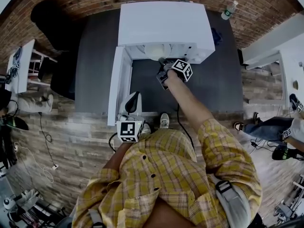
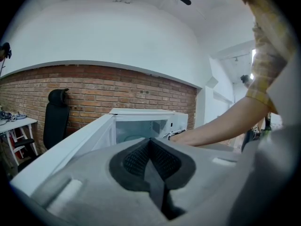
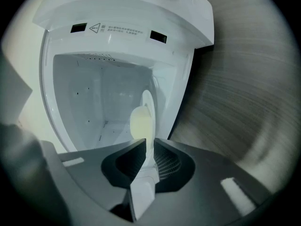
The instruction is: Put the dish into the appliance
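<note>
A white microwave (image 1: 164,27) stands on a dark grey table (image 1: 95,56), its door (image 1: 118,82) swung open to the left. My right gripper (image 1: 164,69) is at the mouth of the cavity (image 3: 94,102), shut on the rim of a white dish (image 3: 141,119). The dish stands edge-on and reaches into the opening, and in the head view it shows as a pale shape (image 1: 154,51) under the microwave's top edge. My left gripper (image 1: 133,102) hangs low near my body beside the door. Its jaws (image 2: 150,147) are shut with nothing between them, pointing toward the microwave (image 2: 141,126).
A black chair (image 1: 57,37) stands left of the table against the brick wall. Two bottles (image 1: 229,9) stand behind the microwave. A white desk (image 1: 19,65) is at far left, another person's legs (image 1: 275,127) at right, and cables (image 1: 47,141) on the floor.
</note>
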`<control>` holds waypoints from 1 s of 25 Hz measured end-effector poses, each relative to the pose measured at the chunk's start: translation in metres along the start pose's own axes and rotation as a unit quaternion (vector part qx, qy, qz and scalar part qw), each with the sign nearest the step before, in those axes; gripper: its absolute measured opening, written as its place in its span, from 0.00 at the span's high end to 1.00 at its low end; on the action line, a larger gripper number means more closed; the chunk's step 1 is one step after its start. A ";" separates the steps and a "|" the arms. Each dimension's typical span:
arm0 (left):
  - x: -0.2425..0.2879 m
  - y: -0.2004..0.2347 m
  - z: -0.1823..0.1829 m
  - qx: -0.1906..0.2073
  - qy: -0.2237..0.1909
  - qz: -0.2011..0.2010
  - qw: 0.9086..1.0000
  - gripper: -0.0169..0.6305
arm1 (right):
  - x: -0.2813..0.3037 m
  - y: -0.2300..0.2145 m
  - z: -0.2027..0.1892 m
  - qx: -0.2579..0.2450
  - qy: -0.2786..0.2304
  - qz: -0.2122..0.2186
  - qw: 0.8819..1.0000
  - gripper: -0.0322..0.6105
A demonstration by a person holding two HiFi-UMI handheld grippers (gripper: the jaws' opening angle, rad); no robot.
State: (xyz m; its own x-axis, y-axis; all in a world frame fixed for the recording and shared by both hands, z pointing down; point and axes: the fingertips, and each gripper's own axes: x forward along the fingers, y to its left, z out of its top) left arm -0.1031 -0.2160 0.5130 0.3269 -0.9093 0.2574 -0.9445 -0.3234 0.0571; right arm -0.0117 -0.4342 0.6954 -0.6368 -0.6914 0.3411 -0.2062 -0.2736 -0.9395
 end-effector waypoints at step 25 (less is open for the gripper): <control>-0.004 -0.016 0.003 0.002 -0.008 -0.023 1.000 0.98 | -0.034 -0.007 -0.017 -0.023 0.014 0.011 1.000 0.86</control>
State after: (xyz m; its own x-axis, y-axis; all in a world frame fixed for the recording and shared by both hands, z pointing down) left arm -0.0893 -0.2079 0.5085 0.3709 -0.8976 0.2381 -0.9282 -0.3662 0.0654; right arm -0.0015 -0.3971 0.6898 -0.6611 -0.6782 0.3208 -0.2254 -0.2282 -0.9472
